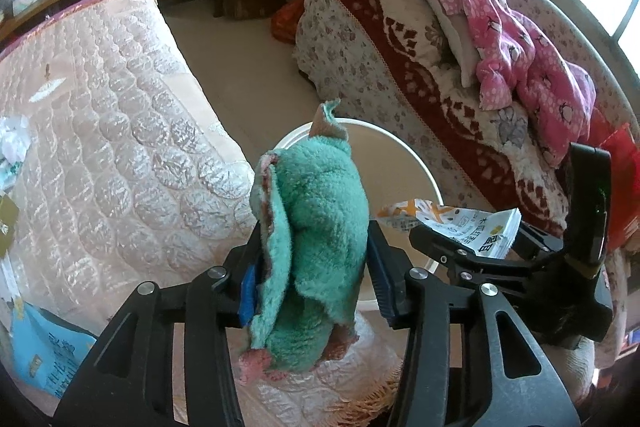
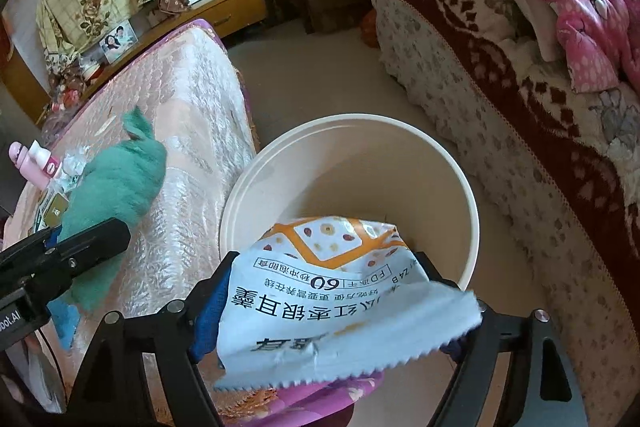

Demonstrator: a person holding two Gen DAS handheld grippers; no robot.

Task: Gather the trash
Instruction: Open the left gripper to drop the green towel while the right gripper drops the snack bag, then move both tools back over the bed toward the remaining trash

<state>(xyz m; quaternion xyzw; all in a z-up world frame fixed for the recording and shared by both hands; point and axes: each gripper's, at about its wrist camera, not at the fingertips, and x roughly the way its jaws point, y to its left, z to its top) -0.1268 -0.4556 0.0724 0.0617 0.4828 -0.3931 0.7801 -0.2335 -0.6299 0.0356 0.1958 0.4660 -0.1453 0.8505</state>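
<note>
The left claw (image 1: 312,267) is clenched on a green cloth (image 1: 316,227), which stands up between its two fingers; the blue pads press the cloth from both sides. In the left wrist view the cloth covers the 9 o'clock part of the white bucket (image 1: 420,163), and the quilted mattress (image 1: 112,115) lies at 9 to 10 o'clock from it. The right claw (image 2: 336,311) is grasping a white snack bag (image 2: 340,291) with orange pattern and printed text, and the bag lies flat between the fingers. In the right wrist view the front half of the bag is over the open bucket (image 2: 348,131), at its 6 o'clock rim, and no contents show in the part of the bucket that the bag leaves uncovered. The bucket stands on the floor (image 2: 312,75) between the mattress (image 2: 180,131) at 9 o'clock and a sofa (image 2: 520,115) with a flower cover at 3 o'clock. A pink garment (image 2: 580,11) lies on the sofa at 1 o'clock. At 9 o'clock on the mattress, a pink bottle (image 2: 36,163) and some wrappers (image 2: 72,167) lie beside the cloth (image 2: 116,187).
</note>
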